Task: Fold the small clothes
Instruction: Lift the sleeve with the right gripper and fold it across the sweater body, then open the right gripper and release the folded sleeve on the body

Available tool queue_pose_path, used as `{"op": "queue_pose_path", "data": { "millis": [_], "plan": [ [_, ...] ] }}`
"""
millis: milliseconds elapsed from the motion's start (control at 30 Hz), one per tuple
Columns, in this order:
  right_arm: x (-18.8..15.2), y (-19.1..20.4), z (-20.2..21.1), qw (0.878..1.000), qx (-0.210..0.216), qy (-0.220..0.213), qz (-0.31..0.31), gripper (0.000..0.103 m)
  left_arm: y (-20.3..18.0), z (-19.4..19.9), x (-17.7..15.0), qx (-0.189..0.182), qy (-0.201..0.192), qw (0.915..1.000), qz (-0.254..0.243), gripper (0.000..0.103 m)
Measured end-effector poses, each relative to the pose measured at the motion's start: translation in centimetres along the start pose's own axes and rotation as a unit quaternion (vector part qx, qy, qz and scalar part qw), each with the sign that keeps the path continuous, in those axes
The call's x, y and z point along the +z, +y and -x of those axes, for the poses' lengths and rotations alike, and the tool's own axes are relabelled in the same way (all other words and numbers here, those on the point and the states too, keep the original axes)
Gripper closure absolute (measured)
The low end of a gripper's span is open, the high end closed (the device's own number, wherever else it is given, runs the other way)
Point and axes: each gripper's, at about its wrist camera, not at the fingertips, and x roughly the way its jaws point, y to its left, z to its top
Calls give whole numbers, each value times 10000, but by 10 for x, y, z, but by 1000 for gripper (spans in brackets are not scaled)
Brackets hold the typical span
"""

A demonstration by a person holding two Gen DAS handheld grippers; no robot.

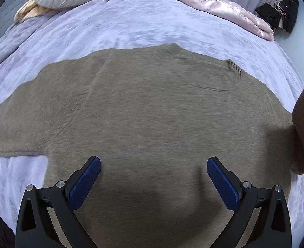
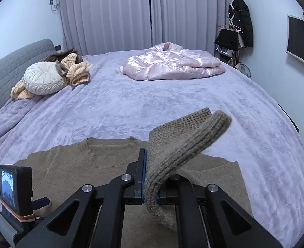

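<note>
- Right wrist view shows the bed (image 2: pixel 131 107) first, covered by a lilac plush blanket and filling most of the room in front of closed curtains (image 2: pixel 147 14).
- Spread flat on the near part of the blanket lies the sweater (image 1: pixel 147 111), a brown knit, neckline toward the far side and one sleeve stretched out to the left.
- A pink quilted jacket (image 2: pixel 172 62) lies crumpled at the far side of the bed, well apart from the sweater.
- A round white pillow (image 2: pixel 42 77) rests by the grey headboard, touching a heap of striped cloth.
- The right gripper (image 2: pixel 149 177) is clamped on the ribbed cuff (image 2: pixel 193 144) of the sweater's other sleeve, lifted off the blanket.
- The left gripper (image 1: pixel 153 166) hovers over the sweater's lower body, blue pads (image 1: pixel 85 181) spread wide, holding nothing.
</note>
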Motion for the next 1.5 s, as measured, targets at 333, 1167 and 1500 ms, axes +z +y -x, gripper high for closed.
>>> {"op": "queue_pose_path", "data": {
  "millis": [333,1167,1500],
  "plan": [
    [-9,93,-30,9985,169,299,425,96,60,11,-11,-204,-52,9990,403,0],
    [-23,159,-44,9840,1512,869,372,35,113,52,-30,-336,-339,9943,953,0],
    [-31,-10,-75,9881,-960,1184,-190,28,-4,31,10,-485,-312,9979,-299,0]
  ]
}}
